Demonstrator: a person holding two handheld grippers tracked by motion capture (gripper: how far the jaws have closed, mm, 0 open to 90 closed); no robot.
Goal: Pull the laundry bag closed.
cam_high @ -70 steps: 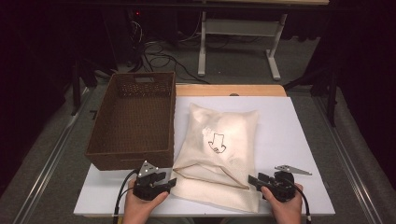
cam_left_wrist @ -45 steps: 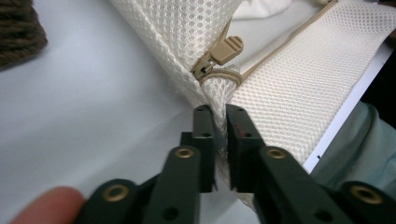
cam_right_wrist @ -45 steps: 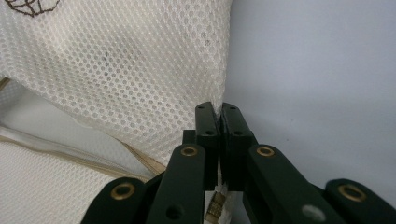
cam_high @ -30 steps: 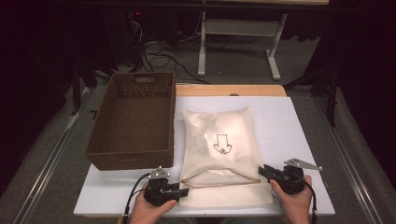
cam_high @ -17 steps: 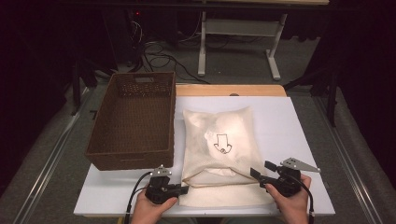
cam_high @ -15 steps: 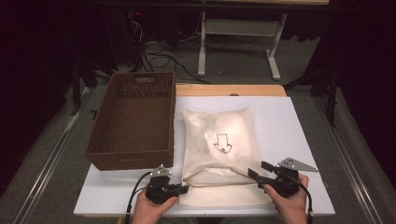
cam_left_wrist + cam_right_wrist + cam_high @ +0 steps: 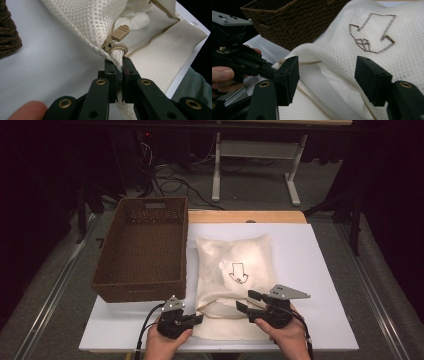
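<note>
- High view: a cream mesh bag (image 7: 235, 275) lies flat on the white surface (image 7: 320, 270), just right of a brown wicker basket (image 7: 142, 247). A dark arrow mark (image 7: 237, 271) sits on the bag's top face. The bag's open mouth faces the near edge.
- High view: the left gripper (image 7: 192, 320) is at the bag's near left corner, held in the person's left hand (image 7: 162, 345). The right gripper (image 7: 247, 301) sits over the bag's near right part, held in the right hand (image 7: 285, 335), with its grey plate on top.
- Left gripper view: the jaws are closed tight on the bag's mesh edge, just below the tan zipper pull (image 7: 117, 36). The zipper stands open; white cloth (image 7: 136, 18) shows inside the bag. The basket's corner (image 7: 8, 37) is at the left edge.
- Right gripper view: the jaws stand apart, having just narrowed slightly, with nothing pinched between them. The bag (image 7: 352, 62) lies beyond them, its mouth gaping. The arrow mark (image 7: 372, 33) is ahead, the basket (image 7: 294, 22) behind, and the left gripper's body at the left.
</note>
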